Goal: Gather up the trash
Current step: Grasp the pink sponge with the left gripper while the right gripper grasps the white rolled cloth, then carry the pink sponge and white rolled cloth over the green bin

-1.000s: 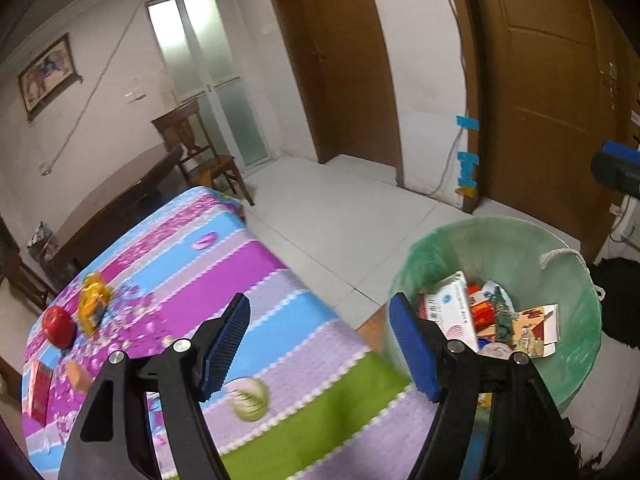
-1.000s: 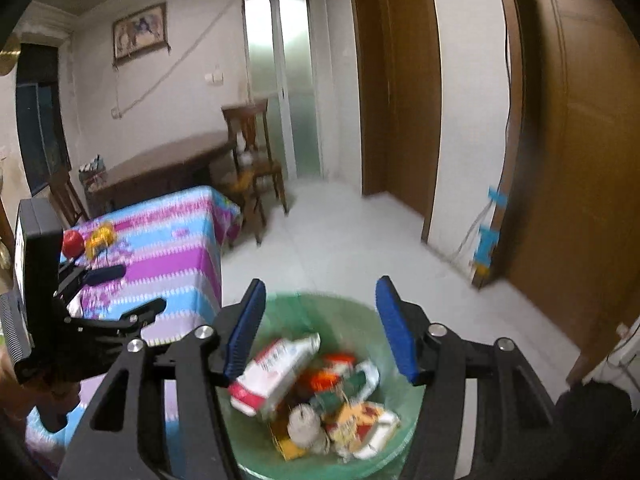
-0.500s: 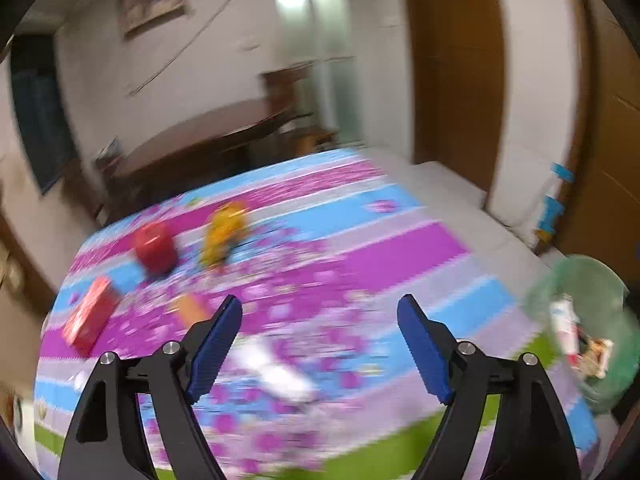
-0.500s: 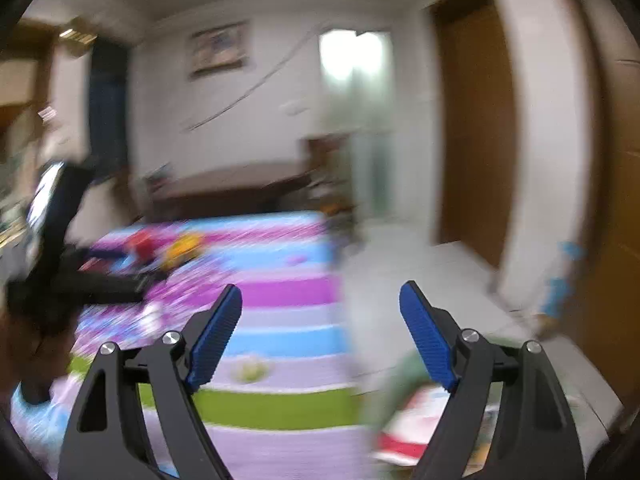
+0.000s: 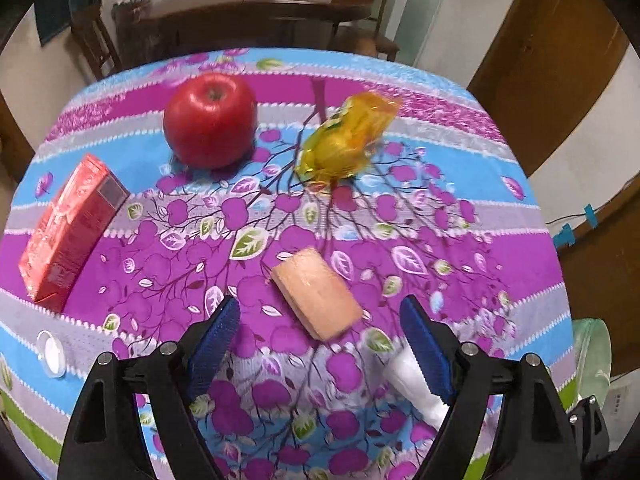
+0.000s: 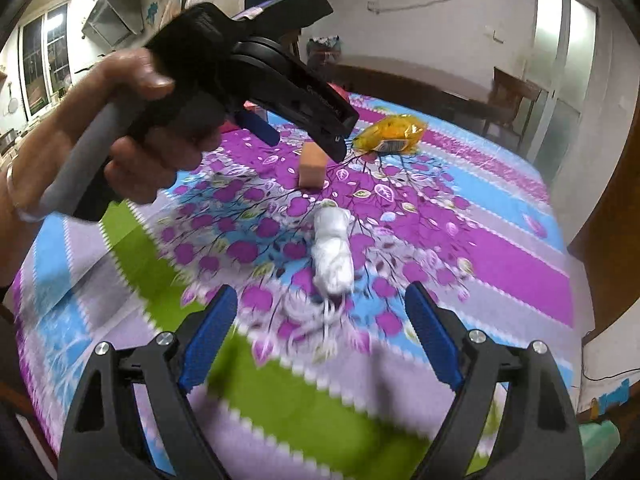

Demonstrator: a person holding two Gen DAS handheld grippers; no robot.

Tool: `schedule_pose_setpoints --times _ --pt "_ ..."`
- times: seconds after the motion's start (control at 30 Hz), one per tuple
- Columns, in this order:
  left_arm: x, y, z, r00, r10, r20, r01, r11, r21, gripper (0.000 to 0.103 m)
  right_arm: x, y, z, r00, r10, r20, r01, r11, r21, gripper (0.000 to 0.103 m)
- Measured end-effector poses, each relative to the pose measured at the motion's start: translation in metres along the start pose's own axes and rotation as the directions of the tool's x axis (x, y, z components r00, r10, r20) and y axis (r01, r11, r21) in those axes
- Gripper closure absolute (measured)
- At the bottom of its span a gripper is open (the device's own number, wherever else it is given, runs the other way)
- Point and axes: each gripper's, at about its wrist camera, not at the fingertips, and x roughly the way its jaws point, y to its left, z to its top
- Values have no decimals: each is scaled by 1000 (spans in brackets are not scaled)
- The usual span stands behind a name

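Note:
My left gripper (image 5: 320,344) is open and empty, hovering just in front of a pale orange block (image 5: 318,294) on the flowered tablecloth (image 5: 460,248). A white crumpled wad (image 5: 416,388) lies beside its right finger. My right gripper (image 6: 320,336) is open and empty, just short of the same white wad (image 6: 332,252). The orange block (image 6: 313,164) and a yellow wrapper (image 6: 390,134) lie further back. The left gripper (image 6: 304,132) shows in the right wrist view, held in a hand above the block. The green bin (image 5: 592,352) peeks past the table's right edge.
A red apple (image 5: 210,120), a yellow wrapper (image 5: 348,138), a red carton (image 5: 68,228) and a small white lid (image 5: 52,354) lie on the table. A dark wooden table and chairs (image 5: 256,16) stand behind. Brown doors (image 5: 552,48) are at the right.
Both grippers have swung left from over the green bin to the table. The left one now hovers by the orange block, the right one by the white wad.

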Motion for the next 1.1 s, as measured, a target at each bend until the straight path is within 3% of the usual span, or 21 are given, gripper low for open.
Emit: schedule_pose_setpoints --times 0.07,0.2,0.33,0.37,0.4,0.43,0.57,0.77,0.97,1.1 --pt "8 5 3 999 -35 -10 35 999 -19 24 12 8 4 1000 8 -18 -7 1000 8 23" --pt "18 9 6 996 -90 -22 88 994 -67 39 35 3 13 997 20 -76 -17 999 34 44" --pt "28 -2 5 999 -40 -17 39 998 -46 46 50 -1 11 993 45 -109 -38 997 69 60" --pt "29 -3 5 1000 -24 -10 24 999 -39 51 52 -2 10 993 39 -111 -31 997 69 64" --pt "28 -5 4 1000 -8 0 8 999 -34 62 53 -2 9 994 30 -102 -23 997 67 74" --pt "28 -5 3 1000 3 9 -3 999 -32 64 53 -3 8 995 27 -96 -20 997 72 77" --pt "21 0 -3 999 -7 34 8 1000 -29 73 46 -6 6 996 33 -77 -26 995 93 78" --pt "-28 -11 -29 989 13 146 -13 1000 1 74 -7 -7 -5 1000 24 6 -24 993 115 78" --pt "-78 -65 -63 956 37 292 -76 990 122 74 -90 -19 -33 993 -64 102 45 984 175 78" --pt "-106 -123 -89 925 7 381 -107 965 240 74 -155 -41 -52 967 -184 178 130 952 277 78"
